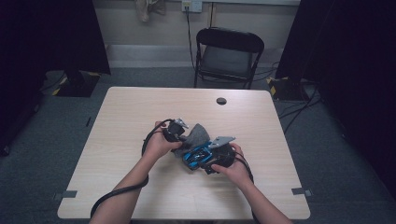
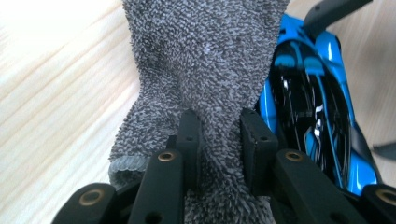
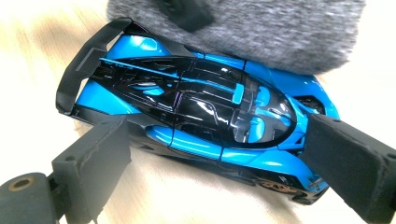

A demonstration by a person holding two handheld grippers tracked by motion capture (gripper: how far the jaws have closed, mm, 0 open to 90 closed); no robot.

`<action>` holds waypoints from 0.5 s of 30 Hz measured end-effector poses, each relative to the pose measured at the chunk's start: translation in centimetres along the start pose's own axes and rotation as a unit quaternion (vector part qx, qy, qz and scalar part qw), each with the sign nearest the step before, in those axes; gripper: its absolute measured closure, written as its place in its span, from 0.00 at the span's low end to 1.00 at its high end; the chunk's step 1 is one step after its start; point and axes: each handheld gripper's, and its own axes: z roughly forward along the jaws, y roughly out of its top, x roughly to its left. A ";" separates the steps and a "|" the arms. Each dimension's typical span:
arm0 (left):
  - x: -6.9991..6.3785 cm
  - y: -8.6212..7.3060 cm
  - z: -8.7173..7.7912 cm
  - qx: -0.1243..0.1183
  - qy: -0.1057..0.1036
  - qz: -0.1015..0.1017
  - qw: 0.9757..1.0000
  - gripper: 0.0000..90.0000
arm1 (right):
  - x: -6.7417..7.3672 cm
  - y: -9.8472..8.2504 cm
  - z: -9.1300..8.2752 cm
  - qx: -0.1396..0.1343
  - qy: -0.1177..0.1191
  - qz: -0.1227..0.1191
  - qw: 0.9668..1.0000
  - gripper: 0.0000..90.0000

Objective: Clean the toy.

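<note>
Left tool (image 2: 219, 140) clamped on a fold of grey terry-cloth towel (image 2: 205, 60), pads pinching the pile at lower centre of the left gripper view. Right tool (image 3: 219, 163) spread wide around a blue and black toy sports car (image 3: 196, 116), one pad at the car's tail at lower left of the right gripper view, the other at its nose at lower right; whether the pads actually press the body, impossible to tell.

Towel draped against the car's far flank, touching it along the upper edge of the right gripper view and blocking that side. Car lying flat on the pale wooden table (image 1: 130, 112), just below centre of the high view, with the towel (image 1: 198, 134) bunched at its upper left, between left tool (image 1: 180, 133) and right tool (image 1: 212, 156).

Small dark round disc (image 1: 221, 101) near the table's far edge, well apart. Black folding chair (image 1: 228, 56) beyond the table at top centre. Bare tabletop all round the group; near edge close below the forearms.
</note>
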 end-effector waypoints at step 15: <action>-0.1 -3.4 -2.6 0.005 -0.015 0.005 1.000 0.81 | 0.0 0.0 0.0 0.002 -0.002 0.000 1.000 0.07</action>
